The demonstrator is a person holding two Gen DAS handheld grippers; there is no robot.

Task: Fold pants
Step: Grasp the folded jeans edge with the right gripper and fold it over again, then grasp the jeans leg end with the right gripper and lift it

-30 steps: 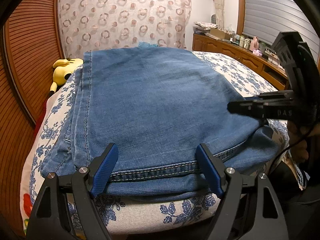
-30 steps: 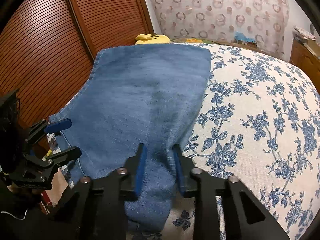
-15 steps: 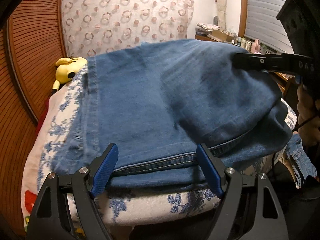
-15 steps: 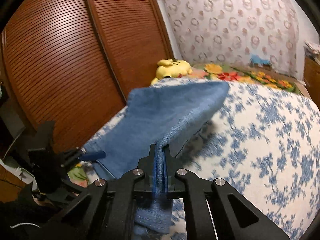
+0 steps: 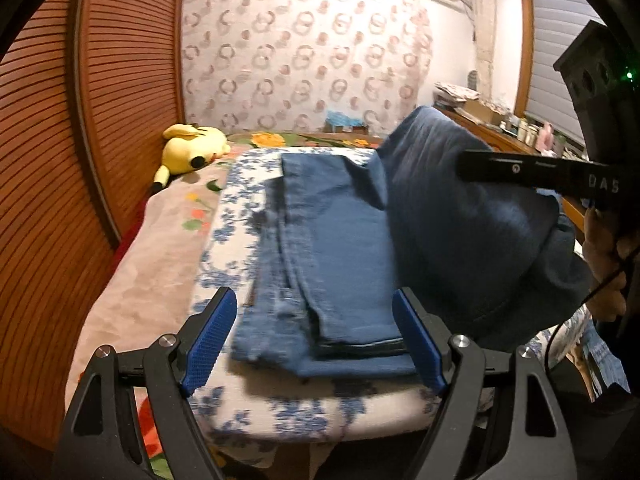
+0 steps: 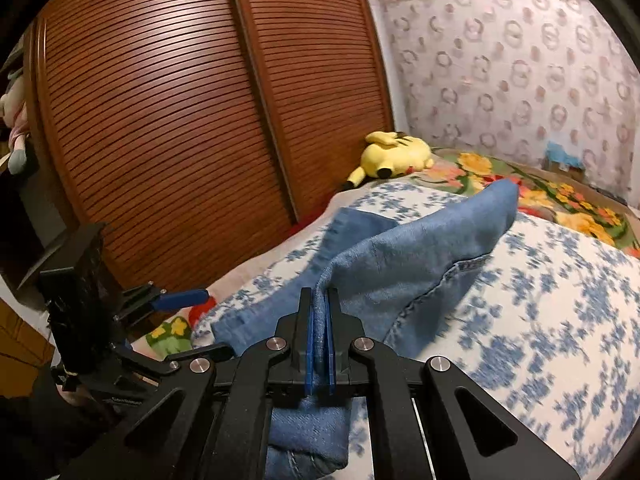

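We have the blue denim pants point(image 5: 340, 256) on the floral-print bed point(image 6: 552, 320), one side lifted in a soft drape. Right claw point(image 6: 319, 320) is clamped on that raised denim edge; left claw point(image 5: 316, 340) stands wide apart, holding nothing. We judge the fabric heavy, limp and grippy; take it by stitched hems or seams. Yellow plush toy point(image 5: 192, 148) sits beyond.

The pants point(image 5: 344, 264) are matt blue denim cloth. Under them lies a flower-printed cloth bedspread point(image 6: 560, 320). Beside the bed, slatted wooden doors point(image 6: 180, 120) look smooth, faintly glossy.
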